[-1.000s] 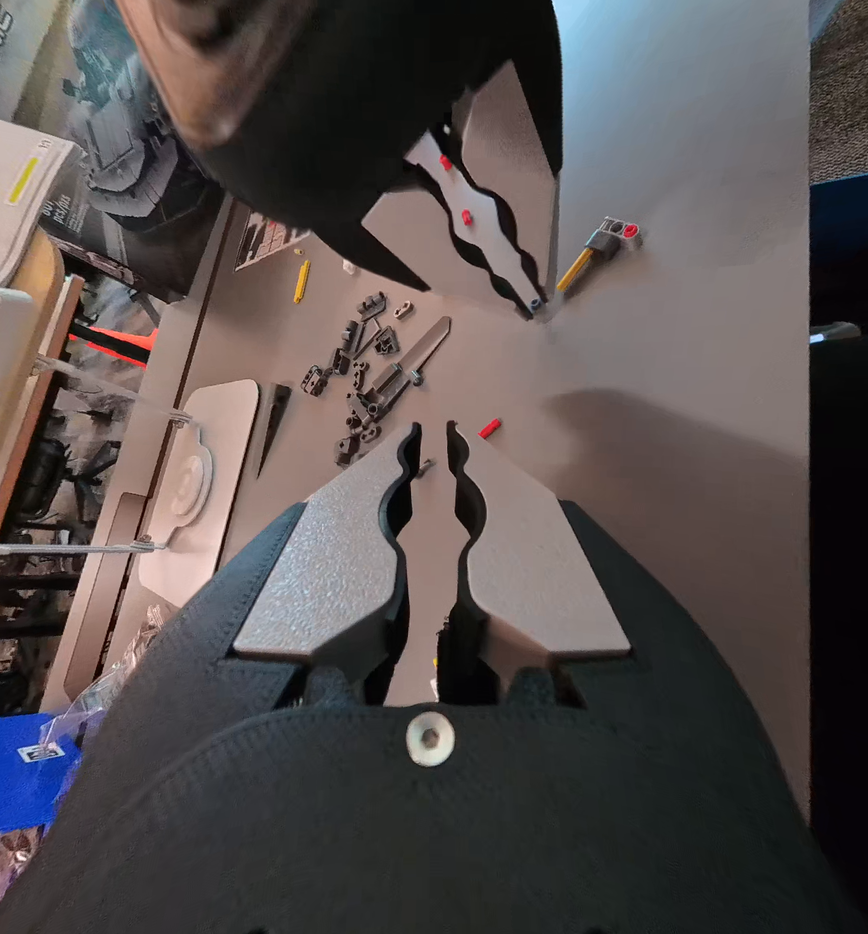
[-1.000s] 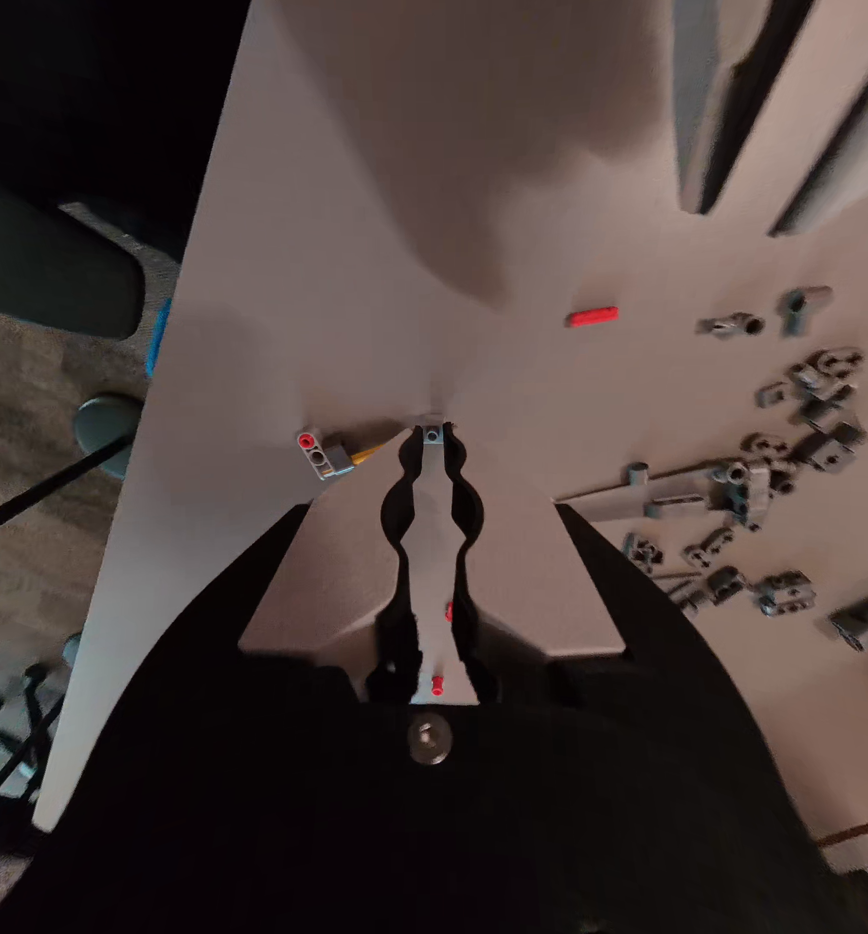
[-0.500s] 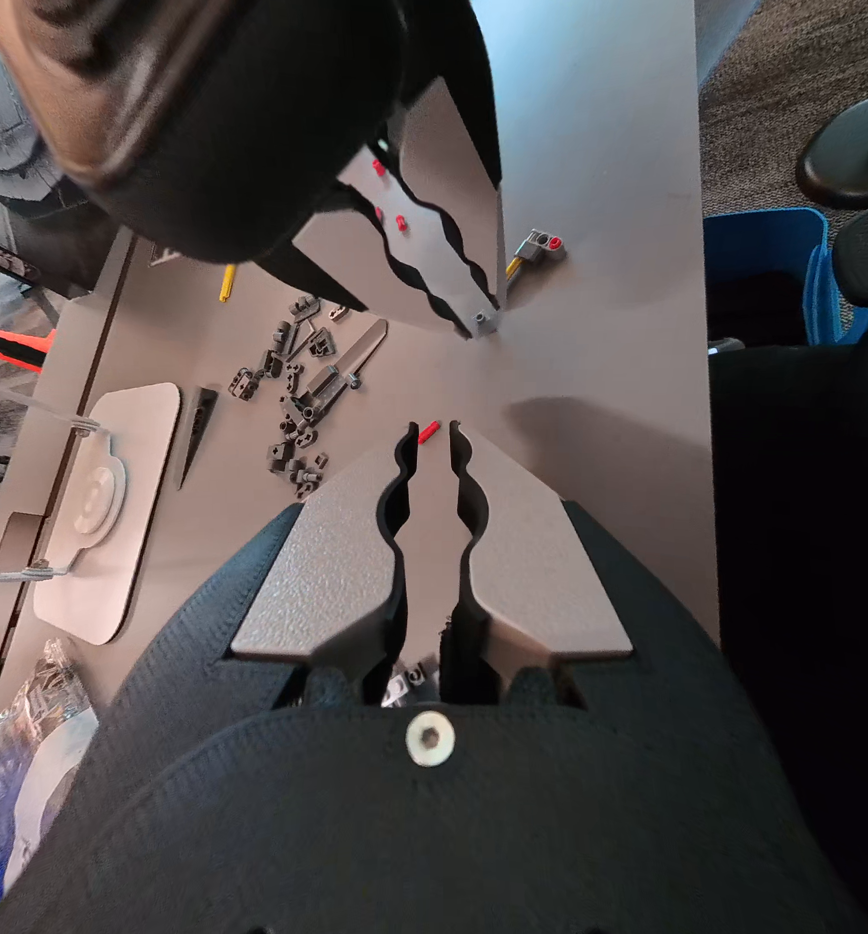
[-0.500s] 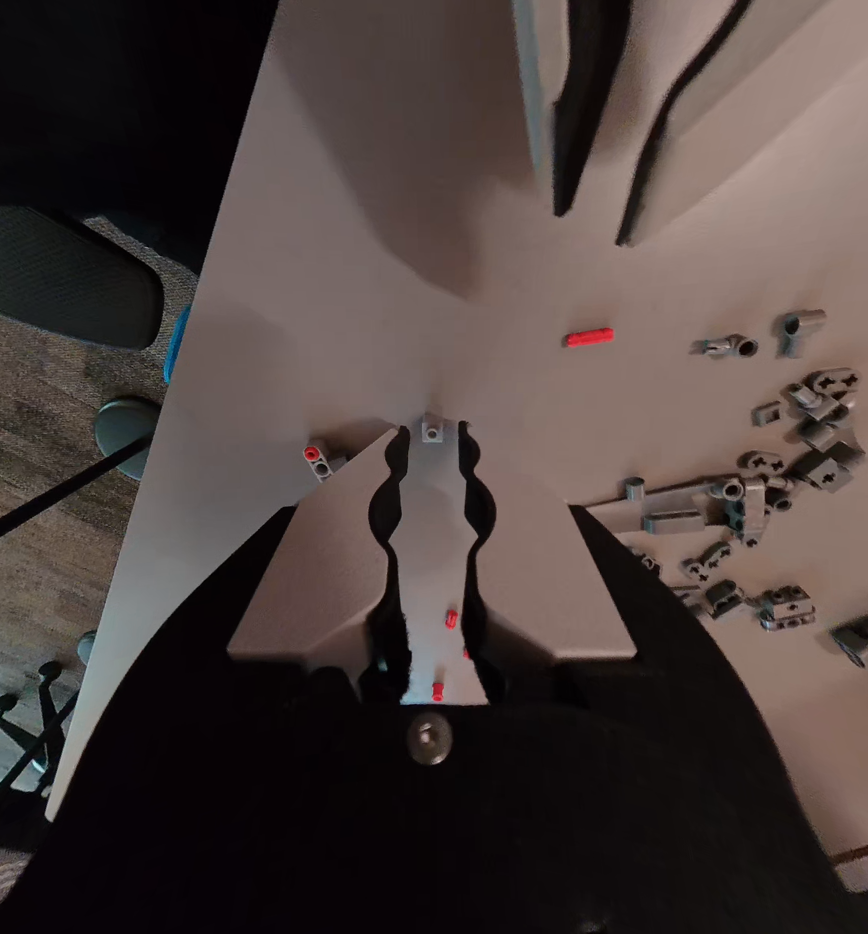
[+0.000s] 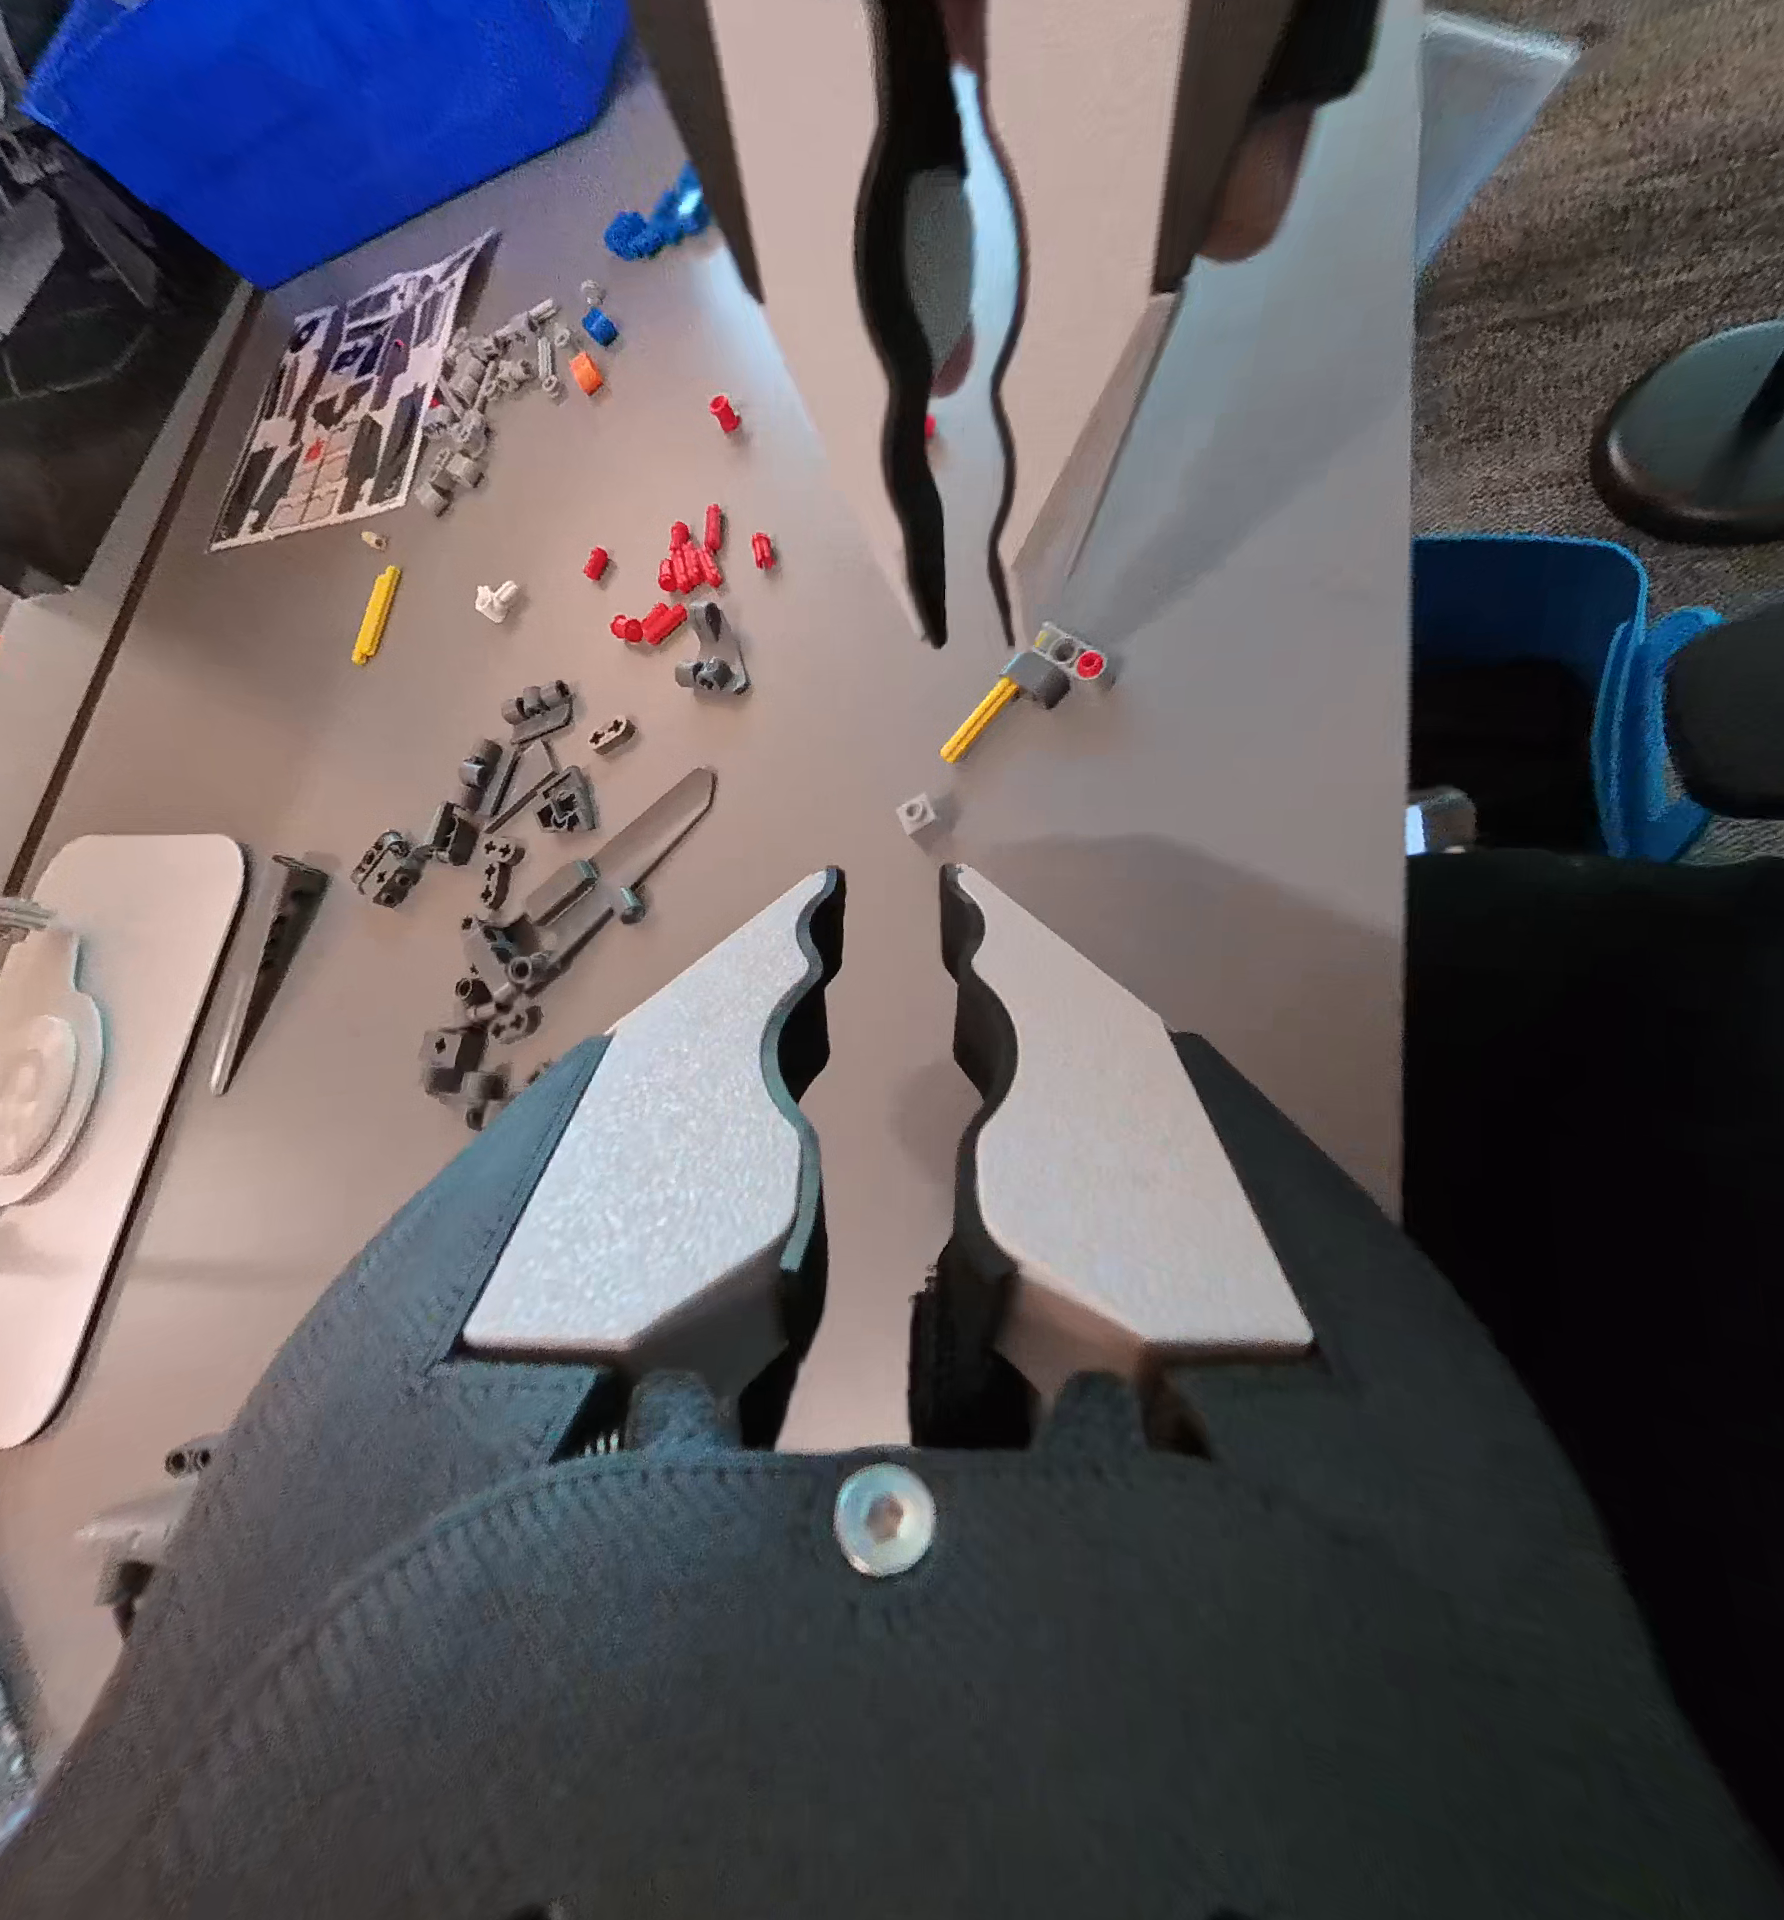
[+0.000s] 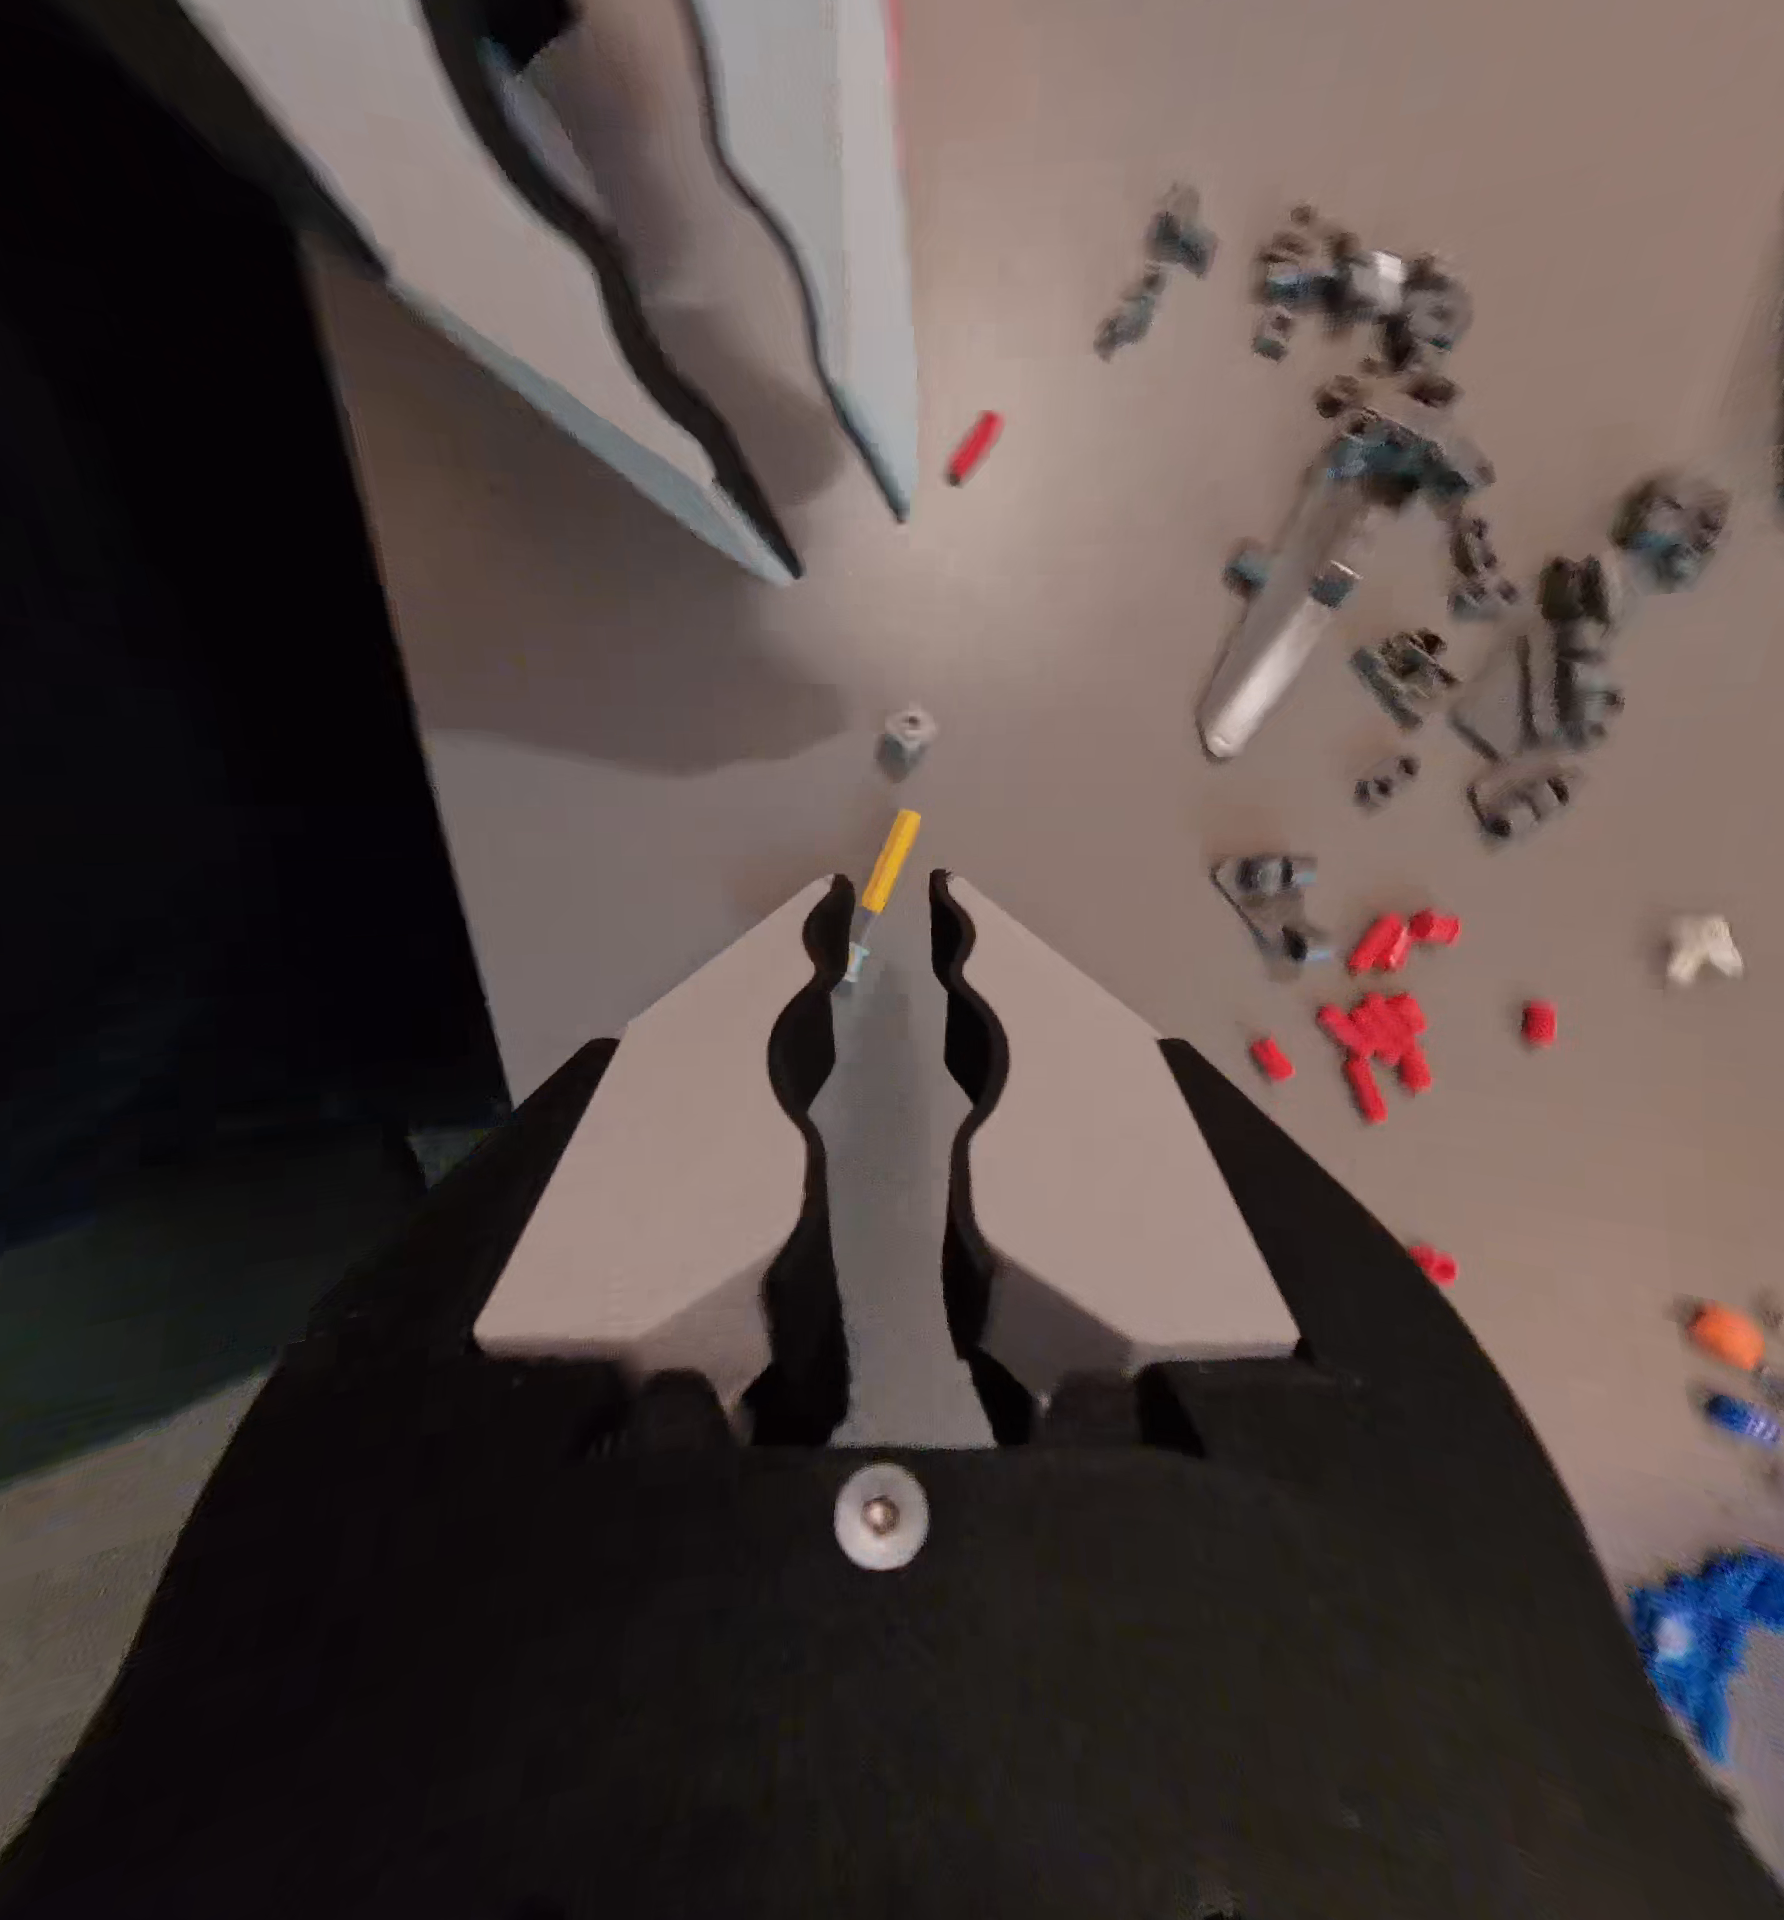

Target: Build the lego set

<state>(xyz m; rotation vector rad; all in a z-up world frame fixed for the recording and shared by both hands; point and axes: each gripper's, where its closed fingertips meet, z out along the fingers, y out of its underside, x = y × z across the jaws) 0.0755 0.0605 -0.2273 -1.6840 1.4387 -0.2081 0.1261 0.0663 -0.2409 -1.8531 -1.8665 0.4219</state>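
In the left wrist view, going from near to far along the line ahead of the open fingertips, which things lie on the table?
Left gripper → small grey cube → yellow axle with grey connector → right gripper.

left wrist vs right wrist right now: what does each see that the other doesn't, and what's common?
Only the left wrist view: a printed sheet, a loose yellow rod, a blue bin beside the grey table, and the assembly's red-pinned grey end.

Only the right wrist view: a lone red pin near the left gripper.

Both: the small light grey cube brick, the yellow-axle assembly, the red pin pile, dark grey parts, and both grippers open, holding nothing: left, right.
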